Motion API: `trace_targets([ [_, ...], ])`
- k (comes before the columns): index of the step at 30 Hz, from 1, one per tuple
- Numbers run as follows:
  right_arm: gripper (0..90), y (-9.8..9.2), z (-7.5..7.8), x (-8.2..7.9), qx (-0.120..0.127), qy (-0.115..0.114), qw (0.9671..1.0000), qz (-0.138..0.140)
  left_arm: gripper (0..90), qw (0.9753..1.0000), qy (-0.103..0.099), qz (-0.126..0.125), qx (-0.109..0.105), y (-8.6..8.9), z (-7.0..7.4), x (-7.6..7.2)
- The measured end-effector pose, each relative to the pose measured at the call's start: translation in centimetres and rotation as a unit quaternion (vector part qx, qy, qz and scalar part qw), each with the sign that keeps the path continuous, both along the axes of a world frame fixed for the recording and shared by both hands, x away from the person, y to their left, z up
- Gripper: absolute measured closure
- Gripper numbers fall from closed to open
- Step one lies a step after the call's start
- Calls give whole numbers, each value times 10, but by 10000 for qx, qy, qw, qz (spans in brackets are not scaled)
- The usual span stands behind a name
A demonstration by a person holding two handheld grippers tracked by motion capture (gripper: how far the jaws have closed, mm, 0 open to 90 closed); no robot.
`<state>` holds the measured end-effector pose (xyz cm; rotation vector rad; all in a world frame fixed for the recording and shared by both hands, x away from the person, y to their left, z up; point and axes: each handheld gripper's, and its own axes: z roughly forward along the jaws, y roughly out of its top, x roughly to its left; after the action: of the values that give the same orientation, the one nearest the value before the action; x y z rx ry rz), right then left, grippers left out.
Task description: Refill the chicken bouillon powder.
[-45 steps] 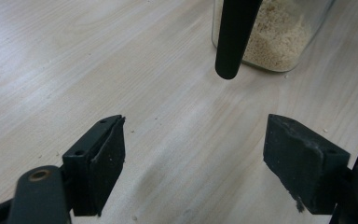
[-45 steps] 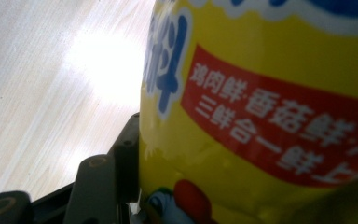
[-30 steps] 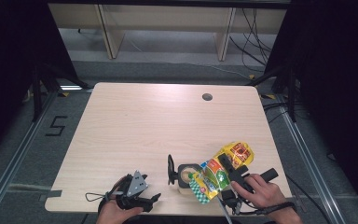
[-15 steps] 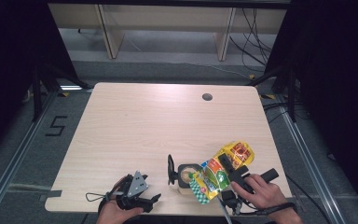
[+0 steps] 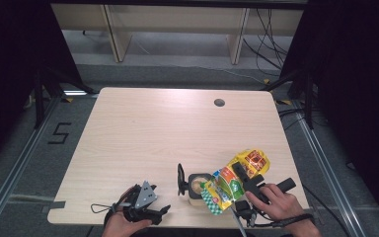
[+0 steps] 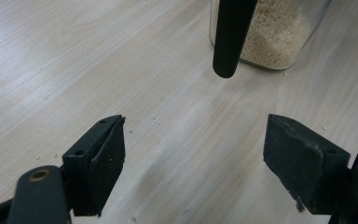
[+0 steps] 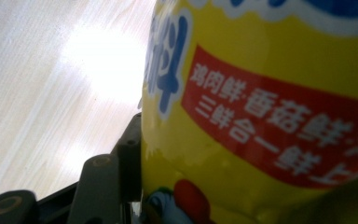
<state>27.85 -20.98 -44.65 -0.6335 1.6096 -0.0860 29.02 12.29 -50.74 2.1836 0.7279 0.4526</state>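
Note:
A yellow printed bag (image 5: 249, 162) hangs tilted over a small clear jar (image 5: 196, 185) near the table's front edge, its lower end at the jar's mouth. My right gripper (image 5: 242, 174) is shut on the bag; in the right gripper view the bag (image 7: 270, 102) presses against one jaw. The jar (image 6: 272, 37) holds pale granules. A black upright piece (image 5: 180, 178) stands at the jar's left side, and its black rod (image 6: 230, 37) hangs in front of the jar. My left gripper (image 5: 147, 206) rests open at the front left, its jaws (image 6: 193, 140) apart over bare wood.
The wooden table (image 5: 177, 128) has a round cable hole (image 5: 219, 102) at the back right. Its front edge runs just under both hands. Shelving legs and cables stand behind the table, and dark curtains flank it.

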Motion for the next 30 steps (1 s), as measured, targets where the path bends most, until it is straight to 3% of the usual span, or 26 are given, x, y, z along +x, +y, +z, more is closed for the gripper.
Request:
trace_targets([
  [3, 475, 0, 0, 2, -184, 91, 9998, -3, 205, 10000, -30, -71, -5, 0, 0, 1],
  [5, 478, 0, 0, 2, -163, 97, 9998, -4, 205, 9999, 81, 29, -116, -1, 0, -1],
  [7, 479, 0, 1, 2, -192, 104, 9998, 6, 205, 10000, 39, 45, -29, 0, 0, 0],
  [9, 479, -1, 0, 0, -35, 10, 10000, -1, 205, 10000, -16, -64, 73, 1, 1, 0],
  [10, 483, -1, 2, 1, -151, 0, 9999, 57, 205, 9999, -18, -100, 67, 1, 1, 1],
  [11, 486, -1, 2, 1, -151, 7, 9999, 59, 205, 9999, 74, 8, -138, -1, 0, -1],
  [15, 487, -1, 2, 1, -153, 44, 9999, 35, 205, 10000, 27, -40, 11, 0, 0, 0],
  [16, 487, -1, 2, 1, -153, 54, 9999, 34, 205, 9999, 46, -30, -87, 0, 0, 0],
  [17, 487, -1, 1, 1, 5, 56, 10000, -3, 205, 9999, 53, 37, -145, -1, -1, -1],
  [19, 488, -1, 1, 1, 20, 62, 10000, 12, 205, 10000, 63, 18, -20, 0, 0, 0],
  [22, 488, -2, 1, 1, 12, 75, 10000, 8, 205, 10000, 9, -55, -30, 0, 0, 1],
  [23, 488, -2, 1, 1, 20, 85, 10000, 9, 205, 9999, 42, 32, -162, -1, -1, 0],
  [25, 488, -2, 2, 2, 26, 93, 10000, 14, 205, 10000, 48, 29, -22, 0, 0, 0],
  [30, 488, -2, 2, 2, 22, 83, 10000, 21, 205, 10000, 13, 16, -80, 0, -1, 1],
])
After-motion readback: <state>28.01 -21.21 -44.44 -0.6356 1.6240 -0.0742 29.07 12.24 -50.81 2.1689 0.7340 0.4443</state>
